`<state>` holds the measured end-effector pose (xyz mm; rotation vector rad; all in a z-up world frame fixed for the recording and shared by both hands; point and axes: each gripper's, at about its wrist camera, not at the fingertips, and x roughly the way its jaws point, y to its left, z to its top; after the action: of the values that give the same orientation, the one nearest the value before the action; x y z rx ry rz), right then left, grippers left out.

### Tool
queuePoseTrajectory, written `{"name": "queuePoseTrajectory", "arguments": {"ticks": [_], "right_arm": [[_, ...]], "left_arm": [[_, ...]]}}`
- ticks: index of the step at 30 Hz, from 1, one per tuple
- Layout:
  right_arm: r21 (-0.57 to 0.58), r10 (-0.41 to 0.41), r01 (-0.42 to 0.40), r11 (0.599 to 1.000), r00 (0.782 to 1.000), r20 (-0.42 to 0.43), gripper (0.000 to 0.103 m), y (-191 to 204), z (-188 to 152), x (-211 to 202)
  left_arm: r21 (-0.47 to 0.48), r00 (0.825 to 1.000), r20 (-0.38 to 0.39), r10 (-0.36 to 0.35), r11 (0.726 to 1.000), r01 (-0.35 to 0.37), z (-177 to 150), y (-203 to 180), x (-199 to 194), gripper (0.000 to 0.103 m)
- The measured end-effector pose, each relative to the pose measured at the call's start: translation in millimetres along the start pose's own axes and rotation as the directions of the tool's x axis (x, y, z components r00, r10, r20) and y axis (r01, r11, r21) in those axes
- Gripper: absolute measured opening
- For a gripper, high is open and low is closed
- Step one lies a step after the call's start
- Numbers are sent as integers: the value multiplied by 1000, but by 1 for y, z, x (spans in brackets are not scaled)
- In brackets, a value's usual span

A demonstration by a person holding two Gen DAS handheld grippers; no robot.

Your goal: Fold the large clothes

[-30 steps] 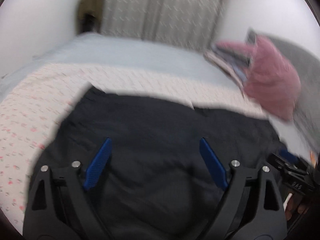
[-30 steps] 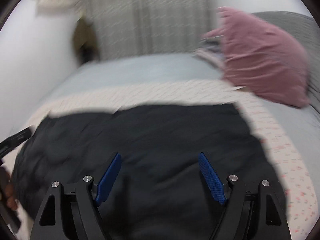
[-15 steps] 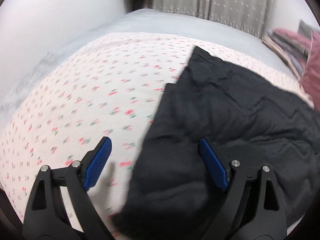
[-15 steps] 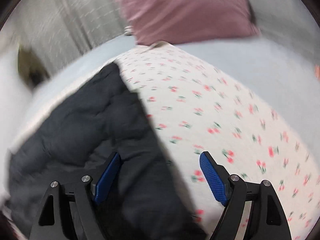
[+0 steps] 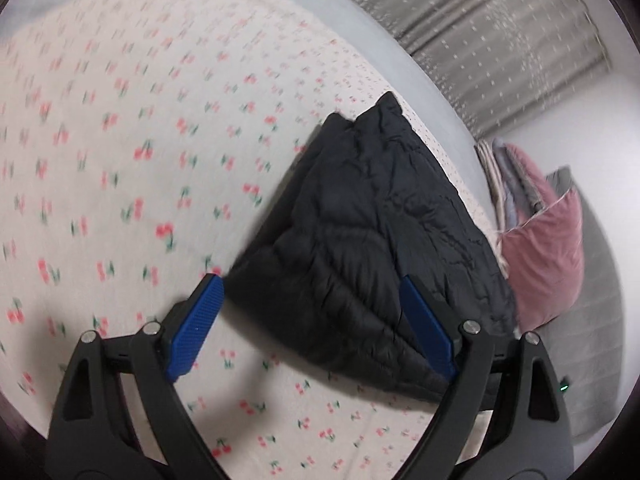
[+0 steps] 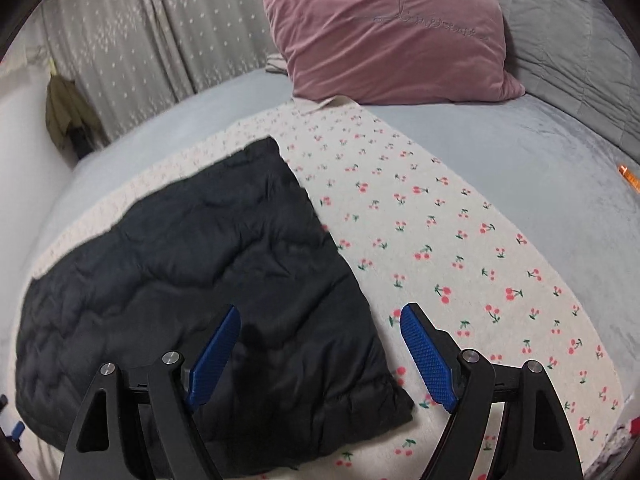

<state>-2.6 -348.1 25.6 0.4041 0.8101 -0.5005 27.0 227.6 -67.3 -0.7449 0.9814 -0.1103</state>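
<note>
A black quilted jacket (image 5: 360,240) lies folded flat on a cherry-print sheet (image 5: 120,160) spread over a bed. My left gripper (image 5: 308,284) hangs open just above the jacket's left near corner, with the left blue pad over the sheet and the right pad over the dark fabric. In the right wrist view the same jacket (image 6: 200,260) fills the lower left. My right gripper (image 6: 320,312) is open above the jacket's right edge near its front corner, one pad over the fabric and one over the sheet (image 6: 440,240). Neither gripper holds anything.
A pink pillow (image 6: 384,32) leans on a grey padded headboard (image 6: 560,20) at the bed's far end, with a stack of folded cloth (image 5: 508,176) beside it. A grey curtain (image 6: 140,40) hangs behind. The grey bedcover (image 6: 540,152) borders the sheet.
Both cameras swung apart from the jacket's middle: the left one to its left edge, the right one to its right edge, each rolling. The jacket stayed lying flat and both grippers stayed open.
</note>
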Motion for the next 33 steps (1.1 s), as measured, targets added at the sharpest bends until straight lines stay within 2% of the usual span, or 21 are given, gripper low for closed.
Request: {"name": "queuePoseTrajectory", "arguments": {"ticks": [2, 5, 8, 10, 14, 18, 19, 21, 24, 26, 29, 32, 33], "right_arm": [[-2, -27, 27, 1000, 1000, 1, 83, -7, -3, 5], [22, -15, 15, 1000, 1000, -3, 83, -14, -4, 10], [58, 17, -15, 998, 999, -36, 83, -24, -4, 19], [97, 58, -51, 994, 996, -68, 83, -30, -6, 27], [211, 163, -133, 968, 978, -128, 83, -46, -9, 46], [303, 249, -199, 932, 959, -134, 85, -57, -10, 59], [303, 253, -204, 931, 958, -134, 85, -56, -10, 59], [292, 273, -223, 930, 951, -146, 85, -50, -10, 57], [281, 316, -260, 924, 932, -178, 85, -37, -11, 55], [257, 316, -263, 930, 929, -193, 85, -28, -12, 52], [234, 317, -270, 934, 928, -195, 84, -10, -12, 41], [183, 227, -213, 960, 972, -59, 84, 7, -4, 7], [146, 211, -209, 967, 977, -2, 84, 16, -1, -7]], "left_arm": [[-25, 999, -31, -16, 1000, 15, -2, 5, 4, 90], [-53, 992, -106, -63, 997, 58, -8, 5, 18, 90], [-108, 974, -153, -164, 983, 149, -18, 2, 38, 90], [-127, 975, -129, -183, 978, 167, -23, -1, 48, 90], [-72, 983, -50, -175, 983, 171, -26, -22, 62, 90], [-43, 979, 0, -206, 978, 206, -22, -37, 78, 89], [-44, 977, 19, -214, 976, 215, -20, -38, 81, 87], [-73, 969, 22, -246, 966, 247, -16, -38, 84, 57], [-122, 955, 30, -295, 947, 297, -8, -31, 79, 32], [-123, 951, 55, -305, 943, 309, 0, -28, 66, 24], [-107, 950, 128, -284, 949, 298, 14, -23, 37, 21], [-76, 953, 216, -214, 969, 235, 27, -11, 3, 20], [-63, 951, 244, -191, 975, 212, 30, -9, -8, 19]]}}
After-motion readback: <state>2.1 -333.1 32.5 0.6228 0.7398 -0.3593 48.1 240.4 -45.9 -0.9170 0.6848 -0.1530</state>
